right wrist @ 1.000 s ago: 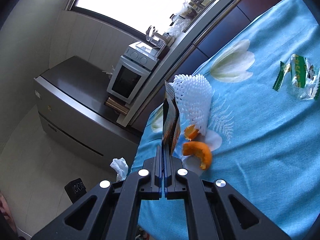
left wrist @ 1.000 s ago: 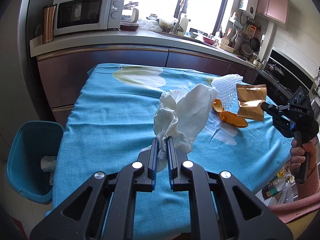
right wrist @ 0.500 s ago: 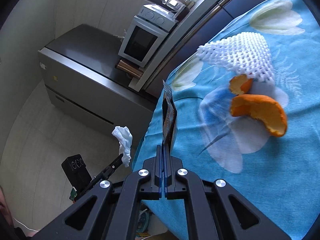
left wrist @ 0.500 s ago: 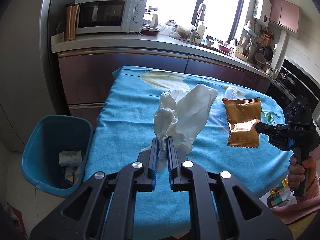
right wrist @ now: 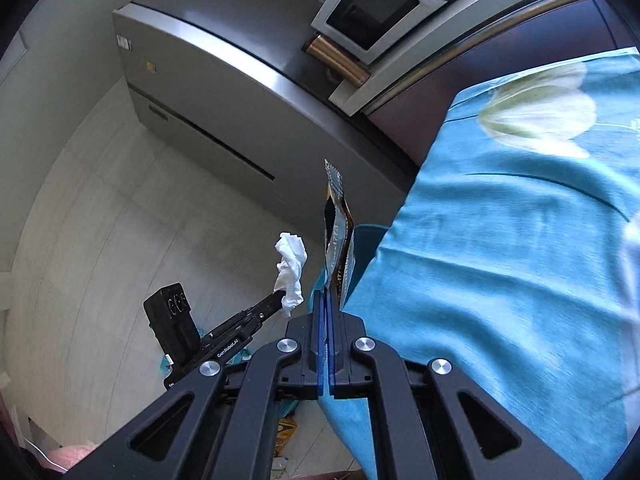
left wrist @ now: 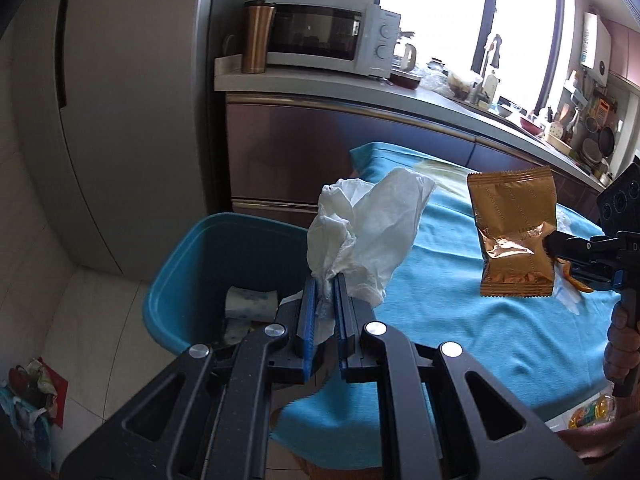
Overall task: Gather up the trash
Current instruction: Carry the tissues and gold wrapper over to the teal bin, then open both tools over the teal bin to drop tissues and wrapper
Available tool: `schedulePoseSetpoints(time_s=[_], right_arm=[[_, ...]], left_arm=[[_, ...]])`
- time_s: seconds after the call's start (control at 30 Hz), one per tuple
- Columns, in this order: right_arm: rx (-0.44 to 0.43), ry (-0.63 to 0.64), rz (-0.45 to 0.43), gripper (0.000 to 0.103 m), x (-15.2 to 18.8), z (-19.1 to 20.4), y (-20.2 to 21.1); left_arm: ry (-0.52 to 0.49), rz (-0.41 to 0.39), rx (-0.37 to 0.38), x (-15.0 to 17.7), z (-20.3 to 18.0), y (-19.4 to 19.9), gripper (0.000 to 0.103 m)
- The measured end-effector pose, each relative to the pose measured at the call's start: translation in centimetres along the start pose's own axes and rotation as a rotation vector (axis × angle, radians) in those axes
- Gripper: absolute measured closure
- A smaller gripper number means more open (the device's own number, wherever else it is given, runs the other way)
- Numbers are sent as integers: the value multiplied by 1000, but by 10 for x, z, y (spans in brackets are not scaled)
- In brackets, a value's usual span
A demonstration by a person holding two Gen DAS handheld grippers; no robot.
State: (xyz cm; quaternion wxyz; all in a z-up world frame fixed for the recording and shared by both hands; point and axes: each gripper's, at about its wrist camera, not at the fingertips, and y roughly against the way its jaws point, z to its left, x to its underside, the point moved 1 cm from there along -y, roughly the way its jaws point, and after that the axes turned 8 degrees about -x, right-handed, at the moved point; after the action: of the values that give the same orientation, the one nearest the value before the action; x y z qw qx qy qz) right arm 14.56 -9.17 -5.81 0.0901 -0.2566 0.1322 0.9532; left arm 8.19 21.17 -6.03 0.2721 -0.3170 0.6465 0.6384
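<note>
My left gripper [left wrist: 325, 280] is shut on a crumpled white tissue [left wrist: 368, 232], held in the air by the table's left end, just above the near rim of a blue bin [left wrist: 188, 264]. The bin stands on the floor and holds some trash. My right gripper [right wrist: 325, 294] is shut on a gold snack wrapper [right wrist: 338, 236], seen edge-on there. The left wrist view shows that wrapper [left wrist: 514, 236] flat, hanging over the blue tablecloth [left wrist: 460, 320], with the right gripper [left wrist: 550, 240] beside it. The right wrist view also shows the tissue [right wrist: 291, 272] and the left gripper [right wrist: 280, 298].
A grey fridge [left wrist: 112, 120] stands left of the bin. Behind it is a counter [left wrist: 360, 88] with a microwave [left wrist: 320, 36] and a copper tumbler [left wrist: 256, 36]. An orange peel [left wrist: 576, 280] lies on the cloth behind the wrapper. Litter lies on the floor at bottom left [left wrist: 28, 392].
Both grippers have swung left, off the table's middle toward the blue bin. The wrapper was lifted from the cloth. The tissue now hangs at the bin's rim.
</note>
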Motion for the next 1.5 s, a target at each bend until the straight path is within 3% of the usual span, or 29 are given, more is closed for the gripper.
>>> schedulePoseSetpoints(time_s=[0.4,1.0,1.5], right_arm=[[-14,32,170,102,-16,6,-93],[79,13,319,102,-24,-8,-168],[152,34,405,101,-21,-8,-218]], left_arm=[[59,89,-119,7,59,-42,93],[99,190,-198,17,77,-94,93],[136,222,-230,16,79,-119,88]])
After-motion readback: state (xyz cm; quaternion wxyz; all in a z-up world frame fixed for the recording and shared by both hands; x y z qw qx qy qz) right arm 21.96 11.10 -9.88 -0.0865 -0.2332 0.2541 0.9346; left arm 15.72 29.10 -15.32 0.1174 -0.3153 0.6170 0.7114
